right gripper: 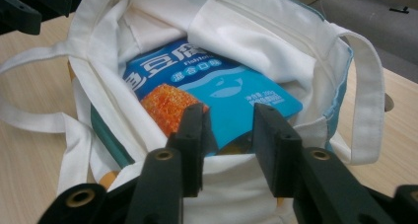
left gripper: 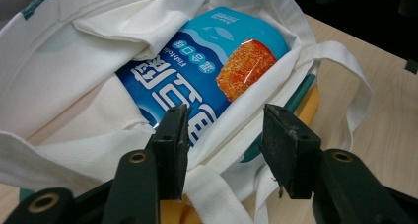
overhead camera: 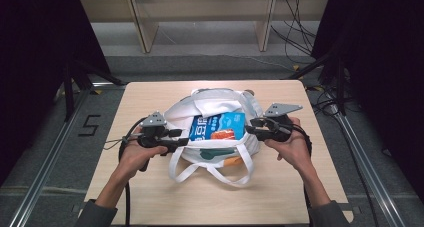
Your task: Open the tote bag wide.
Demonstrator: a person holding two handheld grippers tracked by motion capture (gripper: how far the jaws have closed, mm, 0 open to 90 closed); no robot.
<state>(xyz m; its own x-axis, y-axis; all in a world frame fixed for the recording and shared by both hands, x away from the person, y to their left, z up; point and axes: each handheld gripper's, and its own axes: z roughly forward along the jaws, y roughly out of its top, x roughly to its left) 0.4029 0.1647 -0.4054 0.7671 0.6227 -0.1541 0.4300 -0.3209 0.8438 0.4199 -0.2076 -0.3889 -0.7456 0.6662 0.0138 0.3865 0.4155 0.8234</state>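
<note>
Two white handles (overhead camera: pixel 210 169), high view

white cloth bag (overhead camera: pixel 210 107), glossy packet (overhead camera: pixel 217 127)

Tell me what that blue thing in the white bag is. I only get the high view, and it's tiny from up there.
Observer: In the left gripper view the blue packet bears a white fish outline and a picture of an orange crumbed block.
Operator: Are those black pincers squeezing the bag?
Observer: No. The left gripper has its jaws apart over the rim of the white bag, pressing on nothing.
Operator: And the other one?
Observer: The right gripper is open too. In its own view, the packet's edge shows in the gap between its jaws, just past the bag's near rim.
</note>
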